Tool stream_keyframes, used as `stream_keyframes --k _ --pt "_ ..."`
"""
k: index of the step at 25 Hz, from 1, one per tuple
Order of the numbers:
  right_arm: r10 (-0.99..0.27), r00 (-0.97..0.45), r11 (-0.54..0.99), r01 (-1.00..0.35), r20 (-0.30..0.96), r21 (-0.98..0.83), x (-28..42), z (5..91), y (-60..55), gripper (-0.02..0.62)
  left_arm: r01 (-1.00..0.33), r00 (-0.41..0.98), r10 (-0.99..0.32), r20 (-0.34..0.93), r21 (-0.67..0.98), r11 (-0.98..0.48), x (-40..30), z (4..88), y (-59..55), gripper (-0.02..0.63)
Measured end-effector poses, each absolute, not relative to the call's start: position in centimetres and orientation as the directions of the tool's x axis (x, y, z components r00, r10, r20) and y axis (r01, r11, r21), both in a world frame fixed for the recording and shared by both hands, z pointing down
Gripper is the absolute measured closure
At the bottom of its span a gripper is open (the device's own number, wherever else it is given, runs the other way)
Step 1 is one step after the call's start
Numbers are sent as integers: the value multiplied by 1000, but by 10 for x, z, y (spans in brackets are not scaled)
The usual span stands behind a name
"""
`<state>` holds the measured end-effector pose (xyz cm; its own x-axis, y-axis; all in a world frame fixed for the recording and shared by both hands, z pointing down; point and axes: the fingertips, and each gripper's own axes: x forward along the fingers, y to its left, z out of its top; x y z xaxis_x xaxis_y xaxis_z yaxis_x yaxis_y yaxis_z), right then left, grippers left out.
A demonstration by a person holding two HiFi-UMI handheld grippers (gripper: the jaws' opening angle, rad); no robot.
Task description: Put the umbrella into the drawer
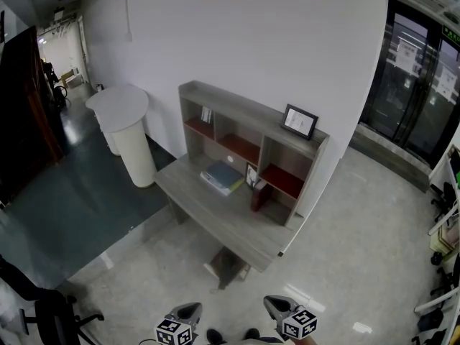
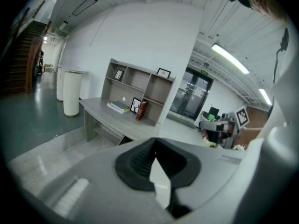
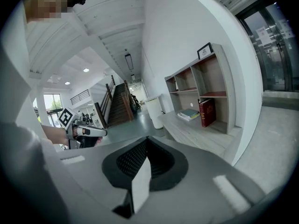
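Note:
A grey desk (image 1: 208,214) with a shelf unit (image 1: 251,139) stands against the white wall, some way ahead of me. Under its front edge a drawer (image 1: 226,266) looks pulled out; in the left gripper view the drawer (image 2: 108,133) shows below the desktop. No umbrella shows in any view. My left gripper (image 1: 192,310) and right gripper (image 1: 273,305) are held low at the bottom of the head view, far from the desk. The left gripper (image 2: 155,147) has its jaws together with nothing between them. So has the right gripper (image 3: 146,146).
On the desk lie stacked books (image 1: 223,176) and an upright red book (image 1: 259,196); a framed picture (image 1: 300,121) tops the shelf. A white round pedestal (image 1: 129,139) stands left of the desk. An office chair (image 1: 43,311) is at the lower left, glass doors (image 1: 417,77) at the right.

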<state>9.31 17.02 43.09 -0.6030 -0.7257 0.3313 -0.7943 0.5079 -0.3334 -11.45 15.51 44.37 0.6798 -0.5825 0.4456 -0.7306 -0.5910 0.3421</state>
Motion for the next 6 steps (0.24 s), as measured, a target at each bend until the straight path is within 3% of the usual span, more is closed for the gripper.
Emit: stream_keyframes --k 6 --pt "-724 -607 512 -792 329 -333 95 433 171 591 -732 678 -587 442 340 -591 -112 441 156 604"
